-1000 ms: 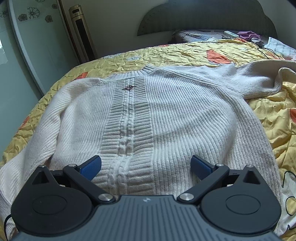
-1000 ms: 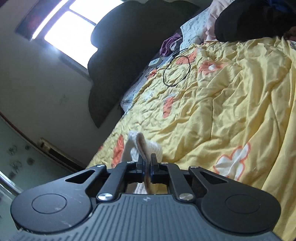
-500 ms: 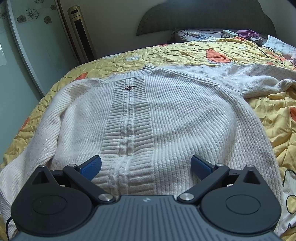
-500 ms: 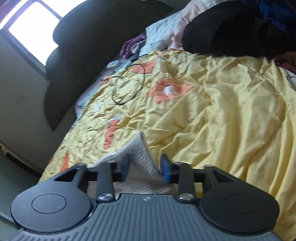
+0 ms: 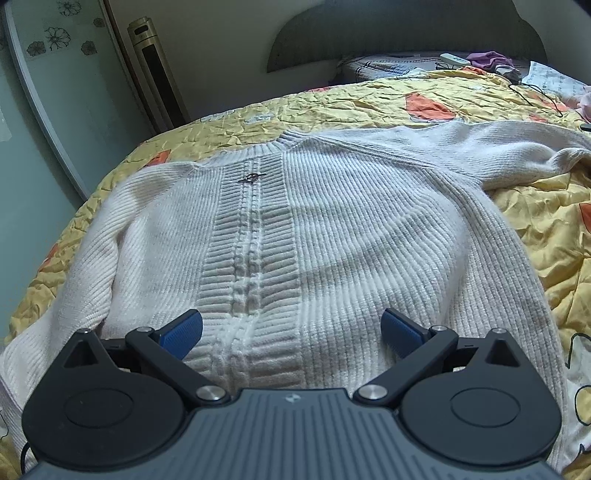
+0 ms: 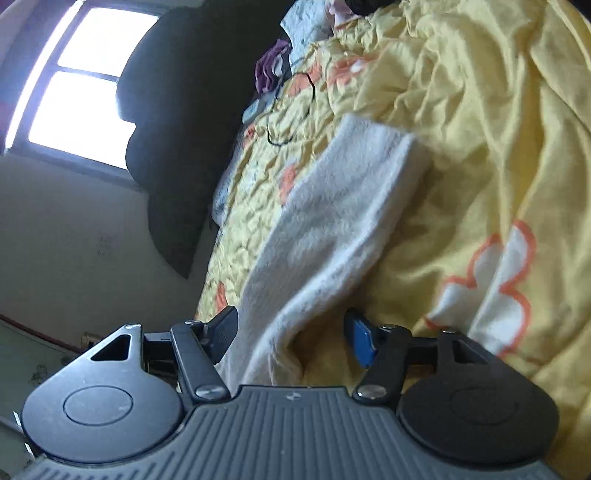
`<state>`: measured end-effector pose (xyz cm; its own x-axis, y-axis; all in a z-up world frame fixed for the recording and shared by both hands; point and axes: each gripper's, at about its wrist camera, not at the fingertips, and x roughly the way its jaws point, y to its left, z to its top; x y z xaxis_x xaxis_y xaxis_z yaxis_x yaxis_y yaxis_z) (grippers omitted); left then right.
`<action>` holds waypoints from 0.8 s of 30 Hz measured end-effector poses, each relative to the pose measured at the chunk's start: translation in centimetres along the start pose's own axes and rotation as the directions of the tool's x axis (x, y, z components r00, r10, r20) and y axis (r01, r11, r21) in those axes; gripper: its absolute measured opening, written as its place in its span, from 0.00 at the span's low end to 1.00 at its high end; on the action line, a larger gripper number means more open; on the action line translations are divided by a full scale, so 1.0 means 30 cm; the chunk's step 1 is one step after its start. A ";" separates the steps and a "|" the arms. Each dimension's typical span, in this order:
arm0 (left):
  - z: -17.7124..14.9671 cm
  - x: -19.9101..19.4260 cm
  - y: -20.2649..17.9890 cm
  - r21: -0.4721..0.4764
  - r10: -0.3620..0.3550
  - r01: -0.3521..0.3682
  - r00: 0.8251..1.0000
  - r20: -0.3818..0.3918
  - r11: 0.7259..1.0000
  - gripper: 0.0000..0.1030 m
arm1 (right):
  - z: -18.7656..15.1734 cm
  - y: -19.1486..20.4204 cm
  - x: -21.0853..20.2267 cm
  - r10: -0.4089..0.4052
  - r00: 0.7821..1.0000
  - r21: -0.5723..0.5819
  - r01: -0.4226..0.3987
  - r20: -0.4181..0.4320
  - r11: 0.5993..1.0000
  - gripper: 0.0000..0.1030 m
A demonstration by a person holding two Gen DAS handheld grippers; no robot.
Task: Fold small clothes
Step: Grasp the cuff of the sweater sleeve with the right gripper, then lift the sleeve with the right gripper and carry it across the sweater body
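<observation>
A white ribbed knit sweater [image 5: 332, 236] lies flat, front up, on the yellow flowered bedspread [image 5: 369, 107], neck toward the headboard. My left gripper [image 5: 291, 332] is open and empty, hovering just over the sweater's bottom hem. The sweater's right sleeve [image 5: 517, 147] stretches out to the right. In the right wrist view that sleeve [image 6: 332, 221] lies loose on the bedspread [image 6: 461, 147]. My right gripper [image 6: 291, 332] is open, with the near part of the sleeve between its spread fingers, not held.
A dark headboard [image 5: 406, 33] and pillow with a remote [image 5: 454, 59] and purple cloth [image 5: 487, 59] sit at the far end. A black cable [image 5: 535, 92] lies on the bedspread. A tall heater [image 5: 155, 74] and glass door stand left of the bed.
My right gripper has opened and let go of the sleeve cuff, which now lies stretched out on the bedspread. My left gripper has stayed open over the hem.
</observation>
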<state>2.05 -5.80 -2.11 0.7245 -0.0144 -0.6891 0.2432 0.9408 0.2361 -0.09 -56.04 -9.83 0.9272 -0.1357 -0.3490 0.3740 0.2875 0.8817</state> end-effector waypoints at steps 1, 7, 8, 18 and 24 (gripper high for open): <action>0.000 -0.003 0.008 -0.006 0.005 -0.005 1.000 0.002 1.000 1.00 | 0.009 0.003 0.010 0.011 0.999 -0.004 -0.011 0.035 1.000 0.64; 0.004 0.009 0.061 -0.072 -0.014 0.012 1.000 -0.019 0.997 1.00 | 0.117 -0.036 0.095 -0.080 0.991 0.038 0.076 0.108 0.996 0.41; 0.003 0.013 0.067 -0.076 -0.017 0.015 1.000 -0.025 0.997 1.00 | 0.126 -0.038 0.106 -0.107 0.990 0.035 0.104 0.095 0.994 0.26; 0.022 0.026 0.139 -0.102 0.000 -0.004 0.999 -0.035 0.995 1.00 | 0.251 0.160 0.039 -0.075 0.990 -0.144 0.093 0.122 0.985 0.11; 0.032 0.039 0.189 -0.112 0.021 -0.023 1.000 -0.019 0.993 1.00 | 0.116 0.454 0.032 -0.061 0.989 -0.511 0.122 0.136 0.851 0.10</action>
<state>4.89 -0.80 -0.92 0.7169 0.0118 -0.6971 0.1525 0.9730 0.1733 5.82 -55.55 2.96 0.8917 -0.2802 -0.3555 0.4414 0.7127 0.5452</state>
